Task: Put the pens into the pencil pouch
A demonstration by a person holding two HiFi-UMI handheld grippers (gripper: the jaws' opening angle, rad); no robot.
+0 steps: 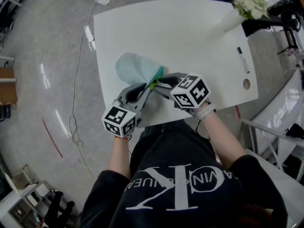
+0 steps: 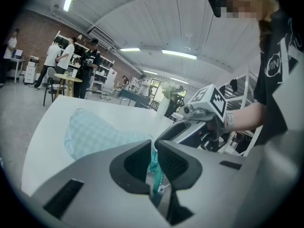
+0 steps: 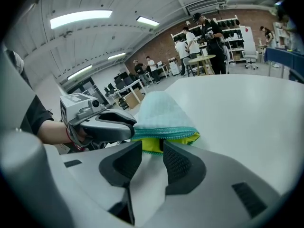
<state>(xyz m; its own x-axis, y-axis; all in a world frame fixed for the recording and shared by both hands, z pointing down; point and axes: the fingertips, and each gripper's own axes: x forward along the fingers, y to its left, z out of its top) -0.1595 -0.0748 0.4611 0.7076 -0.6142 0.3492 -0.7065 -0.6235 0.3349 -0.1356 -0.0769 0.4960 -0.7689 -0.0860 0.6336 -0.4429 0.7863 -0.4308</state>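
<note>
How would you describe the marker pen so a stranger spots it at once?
On the white table, look near the right edge, between the white vase of flowers and a round hole in the top. The slim white marker pen with a black cap lies there alone, the only thin stick.

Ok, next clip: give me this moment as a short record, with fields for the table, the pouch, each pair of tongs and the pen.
surface: white table
pencil pouch: pale blue-green, lying flat, zipper mouth toward the person, yellow lining showing
left tongs: shut on the pouch's teal zipper edge
right tongs: open, tips at the pouch's mouth, gripping nothing
pen: lying on the table's right side, apart from the pouch, not yet in
other: white flowers at the far right corner
</note>
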